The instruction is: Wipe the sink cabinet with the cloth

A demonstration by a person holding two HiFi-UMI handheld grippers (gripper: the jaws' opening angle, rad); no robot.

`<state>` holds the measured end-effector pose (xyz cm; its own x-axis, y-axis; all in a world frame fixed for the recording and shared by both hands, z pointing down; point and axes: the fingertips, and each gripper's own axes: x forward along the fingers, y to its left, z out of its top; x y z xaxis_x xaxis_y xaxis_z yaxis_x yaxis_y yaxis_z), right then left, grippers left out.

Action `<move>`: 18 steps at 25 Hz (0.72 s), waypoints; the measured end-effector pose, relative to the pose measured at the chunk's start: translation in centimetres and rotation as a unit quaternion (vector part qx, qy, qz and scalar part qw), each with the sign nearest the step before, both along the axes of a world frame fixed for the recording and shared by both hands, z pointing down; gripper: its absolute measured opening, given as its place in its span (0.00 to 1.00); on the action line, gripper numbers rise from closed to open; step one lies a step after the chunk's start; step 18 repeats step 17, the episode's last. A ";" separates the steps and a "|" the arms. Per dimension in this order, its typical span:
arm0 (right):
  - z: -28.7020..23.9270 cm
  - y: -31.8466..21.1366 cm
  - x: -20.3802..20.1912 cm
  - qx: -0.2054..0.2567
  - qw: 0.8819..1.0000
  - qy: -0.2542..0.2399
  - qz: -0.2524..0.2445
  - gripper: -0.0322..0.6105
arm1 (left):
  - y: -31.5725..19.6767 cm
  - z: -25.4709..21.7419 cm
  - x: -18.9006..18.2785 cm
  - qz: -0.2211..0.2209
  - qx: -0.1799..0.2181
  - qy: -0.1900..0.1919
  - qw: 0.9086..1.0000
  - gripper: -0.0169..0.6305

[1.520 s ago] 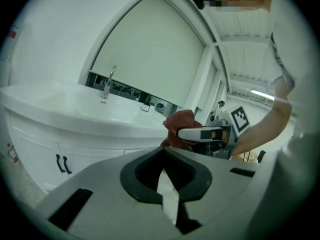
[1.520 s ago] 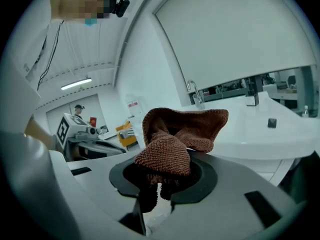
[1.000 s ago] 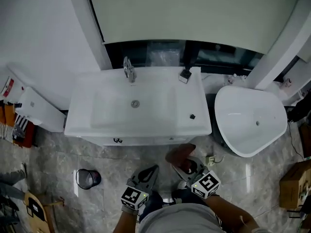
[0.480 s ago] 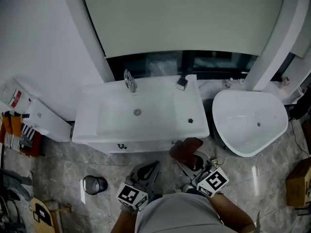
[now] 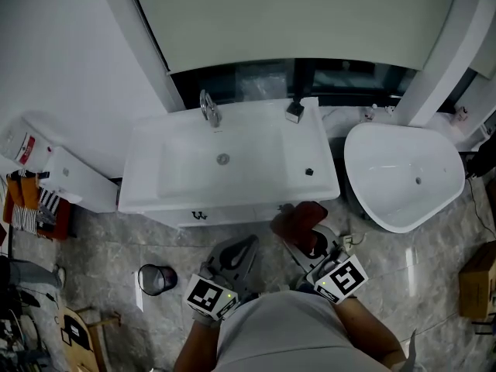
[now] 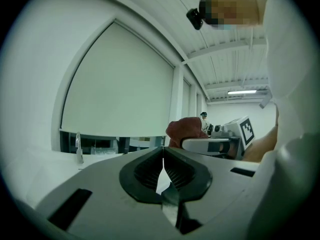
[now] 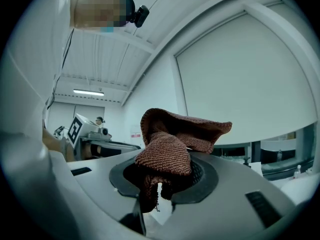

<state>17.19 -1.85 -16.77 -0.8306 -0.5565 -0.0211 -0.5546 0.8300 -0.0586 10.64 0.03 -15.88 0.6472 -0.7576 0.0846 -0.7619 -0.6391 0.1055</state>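
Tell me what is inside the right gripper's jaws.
A brown knitted cloth, bunched up and clamped in the right gripper, with its folds spilling up over the jaws. The folds cover the pinched part of the cloth and the inner jaw faces.

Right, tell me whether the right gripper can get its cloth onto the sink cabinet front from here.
Probably yes. The right gripper is shut on the cloth, which sits right by the front edge of the sink cabinet with nothing between. The left gripper, shut and empty, is off to one side.

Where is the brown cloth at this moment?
Head view, right of centre: the cloth is clamped in the right gripper, close to the sink cabinet front.
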 end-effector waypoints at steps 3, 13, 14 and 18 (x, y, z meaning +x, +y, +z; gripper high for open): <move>0.1 0.2 0.3 -0.001 1.000 0.001 0.002 0.21 | 0.4 0.8 -0.3 -0.009 -0.011 -0.003 1.000 0.05; 0.5 0.0 2.4 -0.005 1.000 -0.001 0.018 0.21 | 0.9 0.9 0.7 -0.004 -0.023 0.003 1.000 0.05; 0.5 -0.1 2.6 -0.007 1.000 -0.002 0.020 0.21 | 0.9 0.9 0.9 -0.003 -0.024 0.001 1.000 0.05; 0.6 -0.4 3.2 -0.011 1.000 -0.002 0.022 0.21 | 0.9 1.0 1.5 0.000 -0.027 -0.006 1.000 0.05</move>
